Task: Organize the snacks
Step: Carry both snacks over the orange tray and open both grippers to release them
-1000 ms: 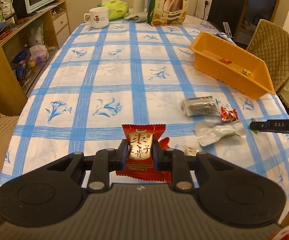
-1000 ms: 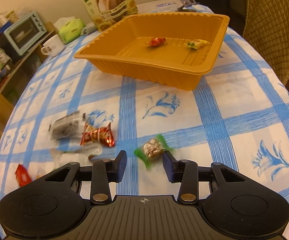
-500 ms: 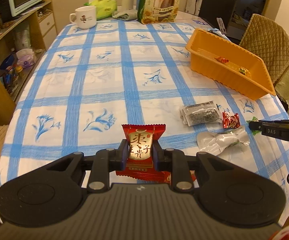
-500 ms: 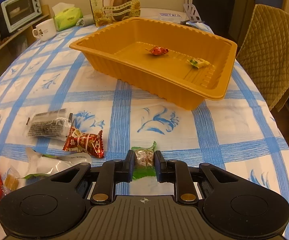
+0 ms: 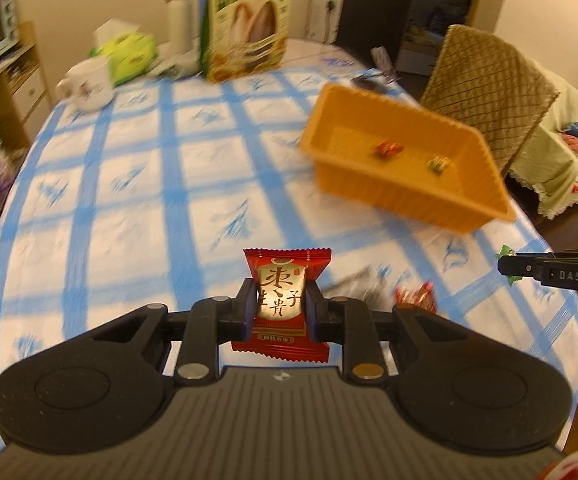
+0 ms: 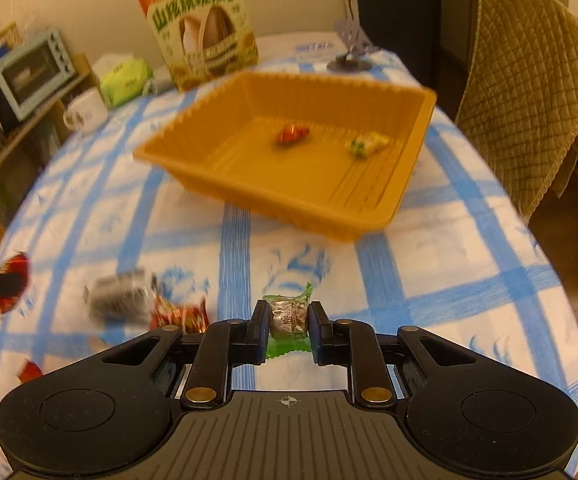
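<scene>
I am holding a snack in each claw. The left claw (image 5: 280,307) is pinching a red jujube packet (image 5: 283,304) across its middle, and the right claw (image 6: 289,322) has just been closing and is now clamped on a green-wrapped candy (image 6: 289,316) sitting between its jaws. Both snacks are hanging above the checked counter (image 6: 449,272), with the orange tray (image 6: 389,208) lying up at about 12 o'clock in the right view and at 2 o'clock in the left view. Two wrapped sweets are already resting in it.

What is worrying me: the green candy is being gripped mostly by its small hard core, with the wrapper tails sticking out loose, so a quick swing could be letting it twist out and drop short of the tray. Both claws are also heading for the same tray, and the right claw's tip is showing at 3 o'clock in the left view, so they could be clashing over the rim. The views are blurred, so I am only guessing how firm either grip is.

The red packet is standing with its long axis running 12 to 6 o'clock, printed face toward the camera. The green candy's wrapper tails are also pointing 12 and 6 o'clock.
</scene>
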The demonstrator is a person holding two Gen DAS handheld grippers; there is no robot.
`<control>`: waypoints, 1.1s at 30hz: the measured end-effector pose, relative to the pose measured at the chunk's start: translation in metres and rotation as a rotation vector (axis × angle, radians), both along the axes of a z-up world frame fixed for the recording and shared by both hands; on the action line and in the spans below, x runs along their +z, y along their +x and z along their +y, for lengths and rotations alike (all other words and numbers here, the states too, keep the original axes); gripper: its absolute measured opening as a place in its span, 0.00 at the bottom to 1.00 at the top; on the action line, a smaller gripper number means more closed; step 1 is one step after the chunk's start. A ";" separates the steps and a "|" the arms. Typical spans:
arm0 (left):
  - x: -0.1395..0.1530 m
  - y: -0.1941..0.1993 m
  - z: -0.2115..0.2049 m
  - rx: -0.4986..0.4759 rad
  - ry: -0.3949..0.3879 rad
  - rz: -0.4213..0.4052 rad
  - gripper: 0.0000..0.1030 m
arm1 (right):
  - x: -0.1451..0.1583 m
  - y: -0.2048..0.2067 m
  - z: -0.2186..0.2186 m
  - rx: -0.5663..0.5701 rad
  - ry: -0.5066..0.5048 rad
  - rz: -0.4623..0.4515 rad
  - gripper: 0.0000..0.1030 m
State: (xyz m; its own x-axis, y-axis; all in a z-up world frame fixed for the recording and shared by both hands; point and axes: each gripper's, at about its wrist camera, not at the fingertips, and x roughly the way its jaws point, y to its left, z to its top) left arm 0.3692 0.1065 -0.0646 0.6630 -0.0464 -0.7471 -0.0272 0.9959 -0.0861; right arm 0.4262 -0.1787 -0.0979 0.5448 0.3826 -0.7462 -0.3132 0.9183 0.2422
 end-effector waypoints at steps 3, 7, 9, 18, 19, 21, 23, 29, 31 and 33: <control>0.010 0.023 -0.010 -0.044 0.006 -0.034 0.22 | 0.018 0.008 -0.005 -0.014 0.033 -0.025 0.20; 0.023 0.056 -0.024 -0.099 0.012 -0.081 0.22 | 0.036 0.023 -0.009 -0.023 0.070 -0.050 0.20; 0.030 0.071 -0.032 -0.124 0.014 -0.106 0.22 | 0.042 0.032 -0.010 -0.029 0.077 -0.065 0.20; 0.045 0.144 -0.062 -0.208 0.022 -0.160 0.22 | 0.057 0.084 -0.014 -0.063 0.096 -0.111 0.20; 0.044 0.152 -0.063 -0.212 0.020 -0.159 0.22 | 0.058 0.089 -0.014 -0.067 0.096 -0.113 0.20; 0.043 0.166 -0.066 -0.214 0.017 -0.155 0.22 | 0.058 0.099 -0.013 -0.072 0.097 -0.120 0.20; 0.039 0.180 -0.068 -0.218 0.025 -0.147 0.22 | 0.056 0.108 -0.014 -0.081 0.098 -0.118 0.20; 0.025 0.209 -0.075 -0.230 0.043 -0.108 0.22 | 0.042 0.129 -0.015 -0.106 0.097 -0.084 0.20; 0.019 0.215 -0.077 -0.236 0.052 -0.099 0.22 | 0.035 0.134 -0.016 -0.115 0.096 -0.067 0.20; 0.013 0.222 -0.078 -0.239 0.058 -0.087 0.22 | 0.029 0.138 -0.017 -0.122 0.094 -0.053 0.20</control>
